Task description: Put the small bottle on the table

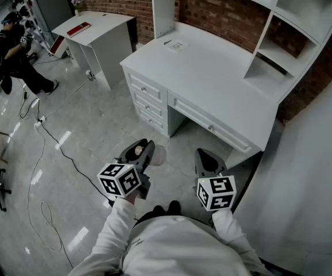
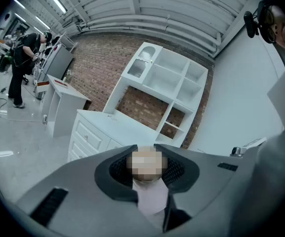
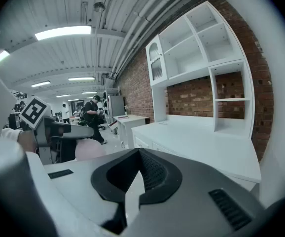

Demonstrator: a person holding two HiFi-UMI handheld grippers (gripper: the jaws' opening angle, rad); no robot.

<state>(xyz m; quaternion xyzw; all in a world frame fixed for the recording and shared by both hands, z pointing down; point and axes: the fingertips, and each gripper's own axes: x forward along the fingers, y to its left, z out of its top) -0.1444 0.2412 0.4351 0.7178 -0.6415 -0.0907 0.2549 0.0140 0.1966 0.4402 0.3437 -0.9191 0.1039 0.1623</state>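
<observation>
In the head view the small bottle (image 1: 158,154), pale pink, sits in my left gripper (image 1: 145,152), which is held above the floor, short of the white desk (image 1: 212,76). The left gripper view shows the bottle (image 2: 152,199) between the two dark pads, the jaws shut on it, with a blurred patch over its far end. My right gripper (image 1: 204,156) hangs beside it to the right, its jaws shut with nothing between them (image 3: 139,153). In the right gripper view the left gripper (image 3: 58,131) and the pink bottle (image 3: 88,149) show at the left.
The desk has drawers (image 1: 149,99) on its left and a white shelf unit (image 1: 292,27) against a brick wall. A small white table (image 1: 97,25) stands to its left. A person (image 1: 16,50) works far left. Cables (image 1: 45,148) trail over the glossy floor.
</observation>
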